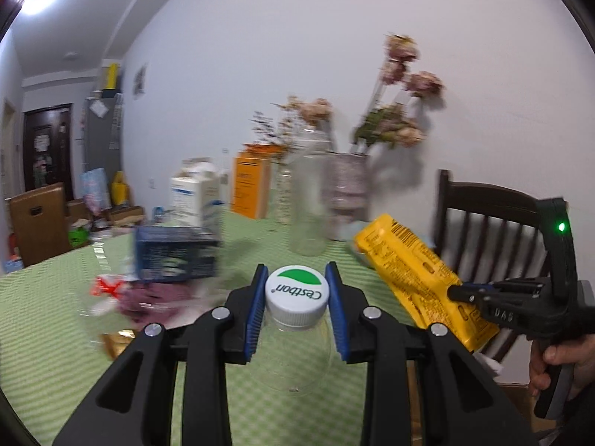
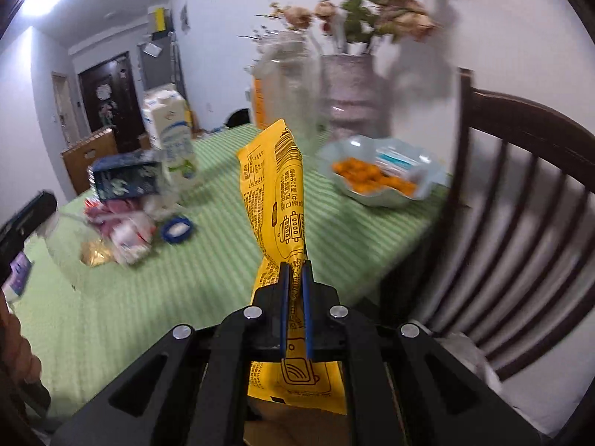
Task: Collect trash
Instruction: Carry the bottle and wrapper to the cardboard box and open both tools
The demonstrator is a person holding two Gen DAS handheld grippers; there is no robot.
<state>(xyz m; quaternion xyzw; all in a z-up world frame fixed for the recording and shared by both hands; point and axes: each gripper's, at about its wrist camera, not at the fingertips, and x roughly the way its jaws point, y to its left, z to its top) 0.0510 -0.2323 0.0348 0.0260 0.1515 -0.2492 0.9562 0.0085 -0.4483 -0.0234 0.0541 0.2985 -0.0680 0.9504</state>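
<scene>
My left gripper (image 1: 297, 275) is shut on a clear plastic bottle (image 1: 293, 353) with a white and green cap (image 1: 297, 291), held above the green striped table (image 1: 48, 334). My right gripper (image 2: 295, 267) is shut on a yellow snack wrapper (image 2: 275, 186), held up over the table's right edge; gripper (image 1: 455, 291) and wrapper (image 1: 412, 267) also show at the right of the left wrist view. A pile of wrappers and scraps (image 2: 119, 230) lies on the table at the left, with a blue lid (image 2: 177, 228) beside it.
A dark blue box (image 2: 124, 178), a milk carton (image 2: 171, 141), an orange box (image 1: 249, 186), a clear jar (image 1: 308, 200) and a vase of flowers (image 2: 353, 93) stand on the table. A pale bowl of orange snacks (image 2: 379, 178) sits by a dark wooden chair (image 2: 520, 186).
</scene>
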